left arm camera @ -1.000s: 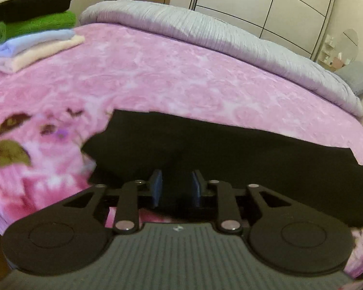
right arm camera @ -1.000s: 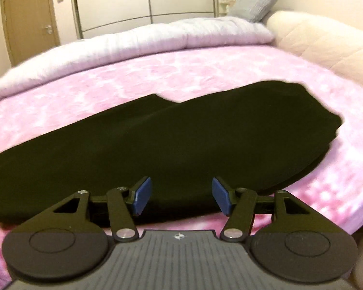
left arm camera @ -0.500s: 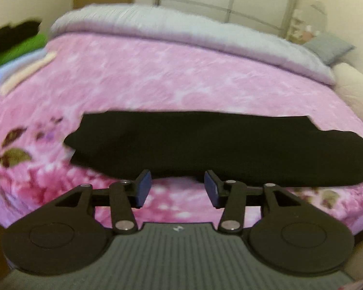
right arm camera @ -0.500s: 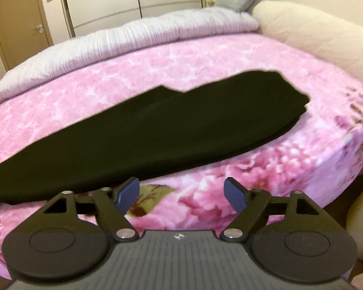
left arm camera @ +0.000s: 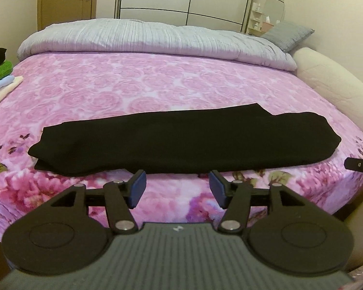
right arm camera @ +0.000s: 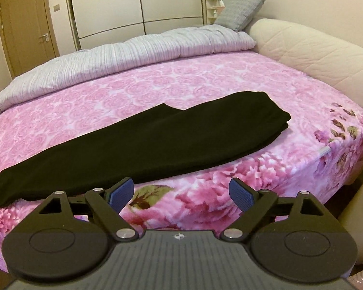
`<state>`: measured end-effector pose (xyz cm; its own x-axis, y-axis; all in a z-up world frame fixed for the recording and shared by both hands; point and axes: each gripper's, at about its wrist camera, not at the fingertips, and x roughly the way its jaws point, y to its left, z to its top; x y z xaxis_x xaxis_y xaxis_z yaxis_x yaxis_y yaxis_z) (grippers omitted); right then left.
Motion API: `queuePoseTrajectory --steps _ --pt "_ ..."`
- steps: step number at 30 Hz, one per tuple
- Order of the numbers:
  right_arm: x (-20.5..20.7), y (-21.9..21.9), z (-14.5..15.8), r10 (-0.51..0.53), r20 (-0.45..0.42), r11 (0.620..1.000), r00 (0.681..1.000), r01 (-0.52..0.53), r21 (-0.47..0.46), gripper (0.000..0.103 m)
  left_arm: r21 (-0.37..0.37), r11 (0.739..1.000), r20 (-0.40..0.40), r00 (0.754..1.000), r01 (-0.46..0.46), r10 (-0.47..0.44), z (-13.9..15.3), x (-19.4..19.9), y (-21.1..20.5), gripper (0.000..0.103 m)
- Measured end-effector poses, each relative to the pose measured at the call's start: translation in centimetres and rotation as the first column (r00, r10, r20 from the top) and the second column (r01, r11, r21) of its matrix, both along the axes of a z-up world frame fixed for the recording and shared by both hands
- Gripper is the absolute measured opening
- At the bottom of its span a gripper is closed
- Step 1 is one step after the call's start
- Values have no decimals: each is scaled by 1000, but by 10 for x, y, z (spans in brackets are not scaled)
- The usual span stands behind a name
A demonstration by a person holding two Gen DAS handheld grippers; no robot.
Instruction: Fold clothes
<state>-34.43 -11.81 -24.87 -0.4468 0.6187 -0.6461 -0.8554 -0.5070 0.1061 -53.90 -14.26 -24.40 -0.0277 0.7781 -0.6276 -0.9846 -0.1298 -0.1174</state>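
While the black garment lies folded into a long, narrow band across the near part of the bed, both grippers are held off it above the near edge. The left gripper has its jaws released and opening, with nothing between the blue pads; only the pink floral blanket shows in the gap. The right gripper has its jaws spread wide and opening, likewise empty.

In the right wrist view, the garment runs from the lower left to the right, ending near the bed's right corner. A notch marks its far edge near the middle. A grey quilt lies rolled along the far side of the bed. A stack of folded clothes rests at the left edge of the left wrist view, well apart from the garment. A grey pillow stands against the cream headboard.
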Motion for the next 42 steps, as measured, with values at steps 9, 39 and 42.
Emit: queuePoseTrajectory --steps 9,39,42 --pt "3 -9 5 27 -19 1000 999 -27 2 88 8 999 -27 999 -44 44 9 -1 -15 57" --pt "-11 79 -50 -65 35 986 997 70 -154 88 -122 758 605 557 -640 569 -99 -218 2 47" --pt "-19 89 -62 -85 54 979 995 94 -183 88 -158 724 616 506 -672 604 -117 -228 15 47"
